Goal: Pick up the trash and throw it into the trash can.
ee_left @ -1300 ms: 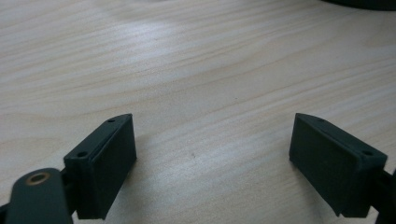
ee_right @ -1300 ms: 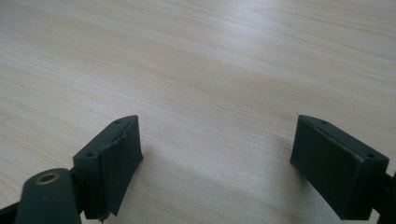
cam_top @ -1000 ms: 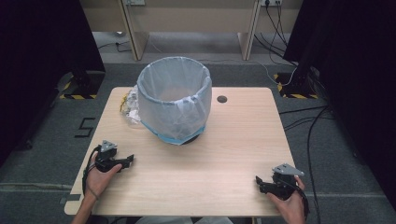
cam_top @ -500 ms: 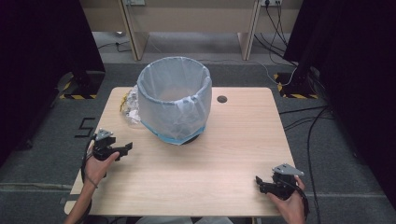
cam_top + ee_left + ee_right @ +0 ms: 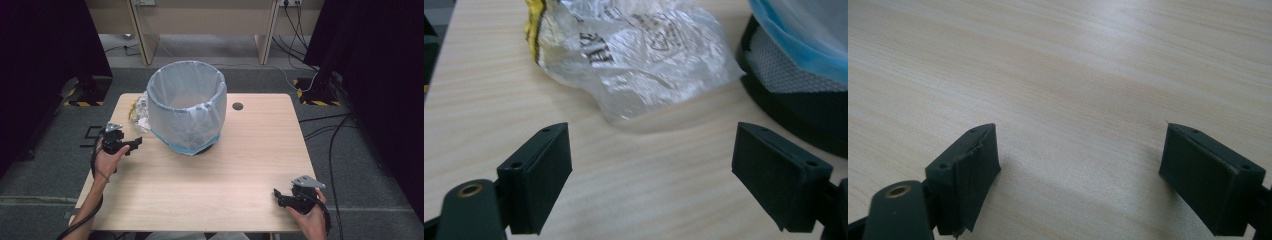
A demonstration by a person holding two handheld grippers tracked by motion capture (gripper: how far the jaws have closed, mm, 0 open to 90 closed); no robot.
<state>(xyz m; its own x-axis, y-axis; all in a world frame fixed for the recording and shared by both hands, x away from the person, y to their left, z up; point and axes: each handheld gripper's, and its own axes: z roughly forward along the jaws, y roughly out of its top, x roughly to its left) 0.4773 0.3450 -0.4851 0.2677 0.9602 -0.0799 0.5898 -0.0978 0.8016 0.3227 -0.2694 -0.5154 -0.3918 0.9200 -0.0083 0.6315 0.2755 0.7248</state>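
Observation:
A black mesh bin lined with a pale blue bag [image 5: 187, 107] stands at the back middle of the wooden table [image 5: 200, 185]. A crumpled silver and yellow wrapper [image 5: 138, 111] lies against the bin's left side; in the left gripper view the wrapper [image 5: 634, 50] sits just ahead of the jaws, with the bin's base [image 5: 794, 95] at the right. My left gripper [image 5: 134, 145] is open and empty, a short way in front of the wrapper. My right gripper [image 5: 278, 196] rests near the table's front right corner, open over bare wood [image 5: 1078, 100].
A small dark grommet hole [image 5: 237, 106] sits in the tabletop right of the bin. Cables [image 5: 325, 125] trail over the grey floor at the right. Desk legs [image 5: 142, 35] stand behind the table.
My left gripper has moved away from the front left edge, forward toward the wrapper beside the bin. The right gripper has stayed put.

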